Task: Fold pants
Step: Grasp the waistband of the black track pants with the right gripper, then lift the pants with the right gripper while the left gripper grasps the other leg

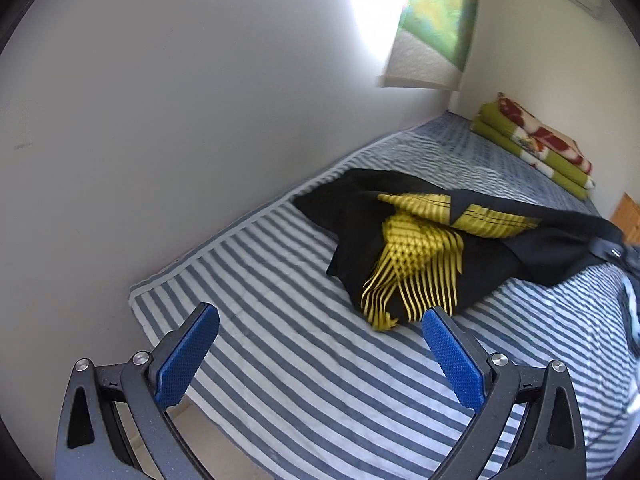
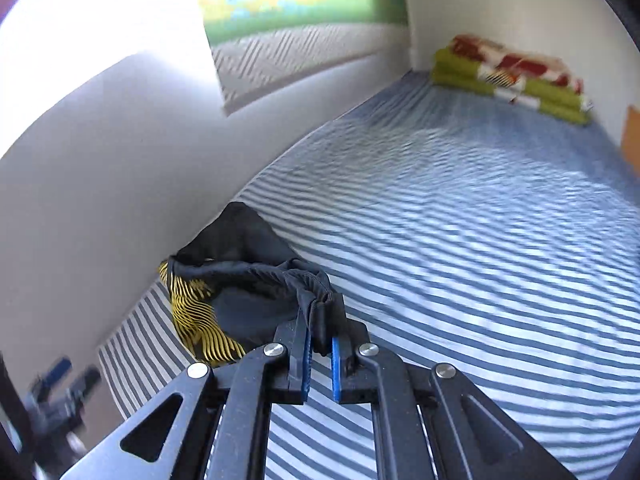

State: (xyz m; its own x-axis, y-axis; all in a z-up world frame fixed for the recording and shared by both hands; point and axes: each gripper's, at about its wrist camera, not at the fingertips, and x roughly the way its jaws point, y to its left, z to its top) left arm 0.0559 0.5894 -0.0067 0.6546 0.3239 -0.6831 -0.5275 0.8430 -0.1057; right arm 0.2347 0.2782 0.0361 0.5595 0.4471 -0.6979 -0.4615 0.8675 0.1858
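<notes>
The right gripper (image 2: 320, 354) has its jaws clenched on a bunched black edge of the pants (image 2: 248, 276), which looks like the waistband; the gathered cloth sits pinched between the two blue pads (image 2: 306, 364). From that grip the black fabric runs away to the left and forward, draping down onto the bed (image 2: 460, 220), where a yellow-striped panel of the same garment shows beneath it.

The left gripper (image 1: 320, 320) hangs above the bed (image 1: 280, 360) with its jaws released and spread wide, holding nothing. Its blue fingers (image 1: 188, 356) frame bare striped sheet. The pants (image 1: 400, 240) lie just beyond the jaws and a little to the right, in a crumpled black heap with yellow-striped panels on top; the nearest yellow fold ends close to the right-hand finger, and whether it touches cannot be told. One black end of the garment stretches off to the right, pulled up toward a dark blurred shape at the frame edge.

The bed is covered in a grey and white striped sheet and stands against a pale wall (image 1: 160, 120). At its far end lies a folded blanket (image 1: 532, 144), green with red and white patches. A colourful curtain (image 1: 436, 20) hangs beside a bright window above.
</notes>
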